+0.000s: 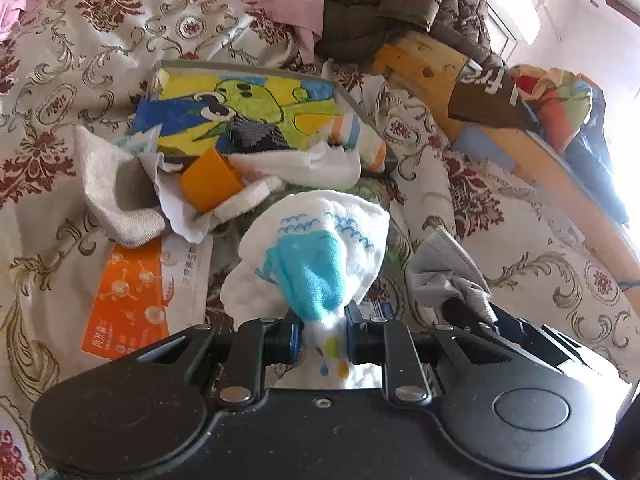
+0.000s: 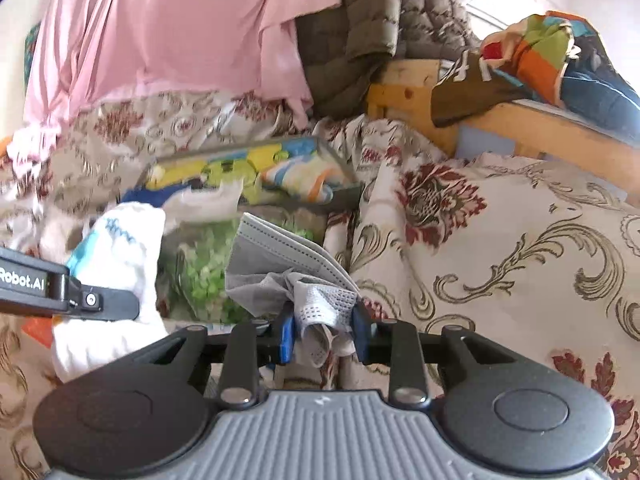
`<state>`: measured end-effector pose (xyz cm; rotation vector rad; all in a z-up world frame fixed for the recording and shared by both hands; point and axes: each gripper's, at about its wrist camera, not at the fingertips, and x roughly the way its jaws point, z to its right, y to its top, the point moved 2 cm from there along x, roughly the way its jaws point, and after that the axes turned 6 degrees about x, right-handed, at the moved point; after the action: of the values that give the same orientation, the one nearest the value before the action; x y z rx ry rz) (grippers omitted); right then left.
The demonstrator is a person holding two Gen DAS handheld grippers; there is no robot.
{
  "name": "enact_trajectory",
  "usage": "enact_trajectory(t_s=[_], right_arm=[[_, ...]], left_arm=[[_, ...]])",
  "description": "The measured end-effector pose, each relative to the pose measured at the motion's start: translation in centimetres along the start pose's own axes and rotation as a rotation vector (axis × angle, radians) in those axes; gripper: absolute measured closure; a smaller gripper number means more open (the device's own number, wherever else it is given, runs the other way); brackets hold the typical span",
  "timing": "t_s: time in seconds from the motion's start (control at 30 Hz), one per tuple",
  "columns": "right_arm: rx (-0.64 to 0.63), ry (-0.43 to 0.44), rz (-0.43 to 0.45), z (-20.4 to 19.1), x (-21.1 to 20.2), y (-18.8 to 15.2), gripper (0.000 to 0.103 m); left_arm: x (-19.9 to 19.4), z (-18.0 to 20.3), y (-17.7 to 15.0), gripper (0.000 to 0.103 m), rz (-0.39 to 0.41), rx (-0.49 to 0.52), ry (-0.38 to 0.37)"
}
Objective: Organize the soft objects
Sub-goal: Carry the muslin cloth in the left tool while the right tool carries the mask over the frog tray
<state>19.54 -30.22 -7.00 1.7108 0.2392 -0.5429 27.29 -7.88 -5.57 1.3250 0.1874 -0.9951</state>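
Sock (image 1: 320, 264) between left gripper (image 1: 323, 332) pads (pinched)

Diaper (image 1: 320, 240) in left claw (image 1: 323, 326), mask (image 2: 288, 268) right, tray (image 1: 248, 112) behind.

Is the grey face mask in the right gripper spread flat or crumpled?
Crumpled. The grey face mask is bunched between the right gripper fingers, its pleated part folded over above them.

left wrist: close, angled down at bedspread (image 1: 60, 92) | right wrist: alongside, same way | shared: tray (image 1: 248, 70)
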Motion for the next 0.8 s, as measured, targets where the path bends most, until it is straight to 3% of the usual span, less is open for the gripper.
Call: enact_trajectory(t_s=[0.23, 0.4, 0.8], right_arm=[[0.055, 0.024, 0.04, 0.6, 0.1, 2.2, 0.071], [0.079, 0.031, 0.09, 0.0, 2.1, 5.7, 0.071], [0.095, 0.113, 0.201, -3.7, 13.6, 14.2, 0.071]], left_arm=[[-0.7, -0.2, 2.2, 0.081, 0.043, -0.026, -0.01], [-0.4, -0.5, 5.9, 0.081, 0.11, -0.028, -0.012], [4.1, -3.9, 17.5, 0.081, 0.256, 0.01, 0.006]])
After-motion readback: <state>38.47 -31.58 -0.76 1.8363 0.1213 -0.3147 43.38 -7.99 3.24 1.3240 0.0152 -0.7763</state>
